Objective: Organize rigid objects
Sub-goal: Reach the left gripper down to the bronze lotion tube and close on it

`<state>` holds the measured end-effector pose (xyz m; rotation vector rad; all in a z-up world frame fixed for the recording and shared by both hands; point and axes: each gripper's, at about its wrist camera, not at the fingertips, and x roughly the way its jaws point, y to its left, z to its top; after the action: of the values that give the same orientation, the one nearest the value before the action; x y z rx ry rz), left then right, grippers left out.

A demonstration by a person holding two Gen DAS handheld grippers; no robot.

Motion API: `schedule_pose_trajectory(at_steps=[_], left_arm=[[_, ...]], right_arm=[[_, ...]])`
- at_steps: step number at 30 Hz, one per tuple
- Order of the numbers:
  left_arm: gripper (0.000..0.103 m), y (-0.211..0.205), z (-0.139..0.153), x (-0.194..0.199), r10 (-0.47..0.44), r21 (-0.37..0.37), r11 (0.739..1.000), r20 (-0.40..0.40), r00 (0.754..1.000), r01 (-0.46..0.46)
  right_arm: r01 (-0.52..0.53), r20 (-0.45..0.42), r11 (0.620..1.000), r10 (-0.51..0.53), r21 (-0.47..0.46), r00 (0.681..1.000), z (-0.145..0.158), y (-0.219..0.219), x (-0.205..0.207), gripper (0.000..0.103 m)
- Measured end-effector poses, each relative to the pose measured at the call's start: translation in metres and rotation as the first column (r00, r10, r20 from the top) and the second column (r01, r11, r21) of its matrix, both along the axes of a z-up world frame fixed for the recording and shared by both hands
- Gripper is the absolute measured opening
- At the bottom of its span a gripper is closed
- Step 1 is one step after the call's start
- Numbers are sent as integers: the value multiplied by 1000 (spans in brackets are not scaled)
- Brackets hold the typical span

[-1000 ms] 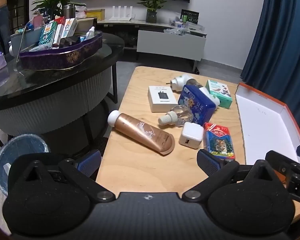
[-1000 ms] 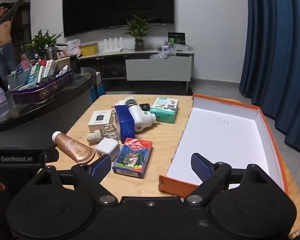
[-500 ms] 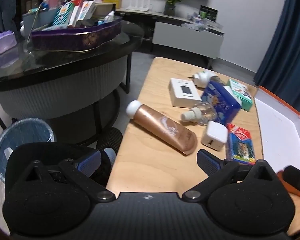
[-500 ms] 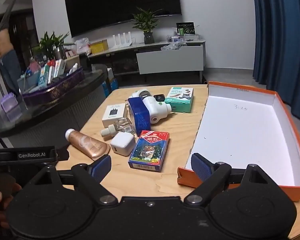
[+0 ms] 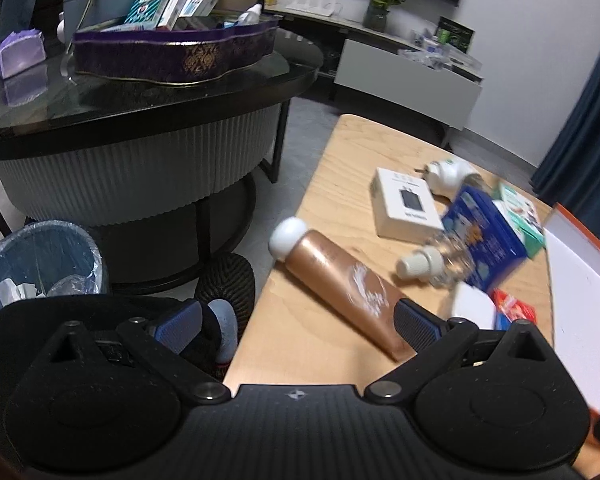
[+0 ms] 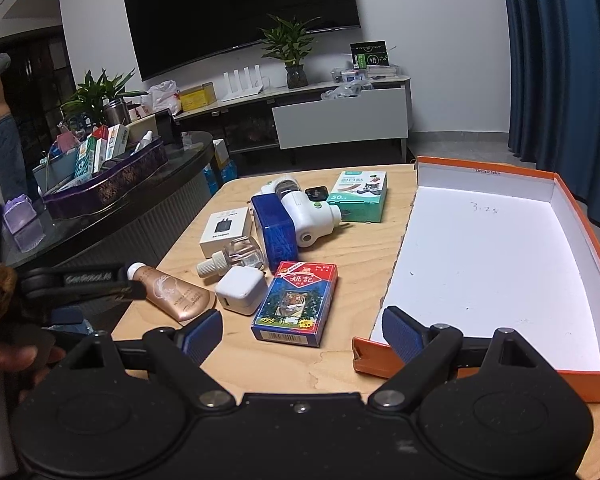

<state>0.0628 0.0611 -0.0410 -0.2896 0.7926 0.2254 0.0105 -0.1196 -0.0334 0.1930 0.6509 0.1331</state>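
Wooden table [image 6: 364, 264]: loaded with loose items, none yet sorted. Orange box [image 6: 580, 216], at the table's right side: white interior bare, nothing placed inside. Judged progress: at the very start; every item left to move, presumably into the box.

Items, all left of the orange box:
- Card pack [image 6: 296, 302], nearest the box, flat, just ahead of the right tongs.
- Copper tube [image 5: 340, 284], farthest from the box, lying flat at the table's left edge, white cap pointing away.
- Blue box [image 6: 274, 232], upright, mid-cluster, touching a white plug-in device [image 6: 310, 216].
- Teal carton [image 6: 358, 196], behind the cluster, close to the box's far corner.
- White carton [image 6: 224, 230], flat, on the cluster's far-left side.
- Glass bottle [image 6: 236, 256], on its side, between white carton and white charger cube [image 6: 240, 290].

Left gripper [image 5: 296, 320]: spread wide, empty, low over the table's left edge; copper tube's crimped end just beside the right-hand finger, not gripped.

Right gripper [image 6: 302, 330]: spread wide, empty; card pack between and ahead of the fingers, orange box's near corner by the right-hand finger.
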Motion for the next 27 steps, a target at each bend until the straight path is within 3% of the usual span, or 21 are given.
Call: schedule_pose_trajectory(at_steps=[9,11,14,16,17,18,20,21,22,24,27], left_arm=[[103,5,-13,56,34,38,999,-40,999,-32],[103,1,-18,66,-9,50,999,-48,999,12],[103,-18,-25,68,-162,109,980,-58,985,167],[102,-30,-30,59,-298,173,937,-57,953,304],[99,-32,-31,50,-377,180,908,-38,925,378],[98,-33,-32,42,-450,182,876,-26,893,447],[98,-34,-32,24,-597,195,783,-35,802,591],[98,-33,-31,15,-638,212,747,-39,769,631],[98,-29,-31,12,-619,233,757,-41,784,610],[102,-16,-29,8,-541,222,819,-12,841,529],[103,-6,-26,8,-483,149,868,39,875,473]], right_arm=[[16,6,1000,-16,-11,1000,-4,-10,5,102],[26,3,1000,-26,-15,1000,-6,-14,7,102],[41,-4,999,-41,-12,999,-8,-20,10,102],[51,-6,999,-51,-11,999,-9,-23,12,102],[56,-7,998,-56,-13,998,-10,-25,12,102],[61,-7,998,-61,-14,998,-10,-27,13,102],[75,-8,997,-75,-14,997,-12,-29,15,102],[81,-9,997,-81,-9,997,-12,-31,15,102],[85,-11,996,-85,-2,996,-13,-32,16,102],[89,-17,996,-89,12,996,-14,-34,18,102],[79,-21,997,-79,14,997,-15,-31,20,102]])
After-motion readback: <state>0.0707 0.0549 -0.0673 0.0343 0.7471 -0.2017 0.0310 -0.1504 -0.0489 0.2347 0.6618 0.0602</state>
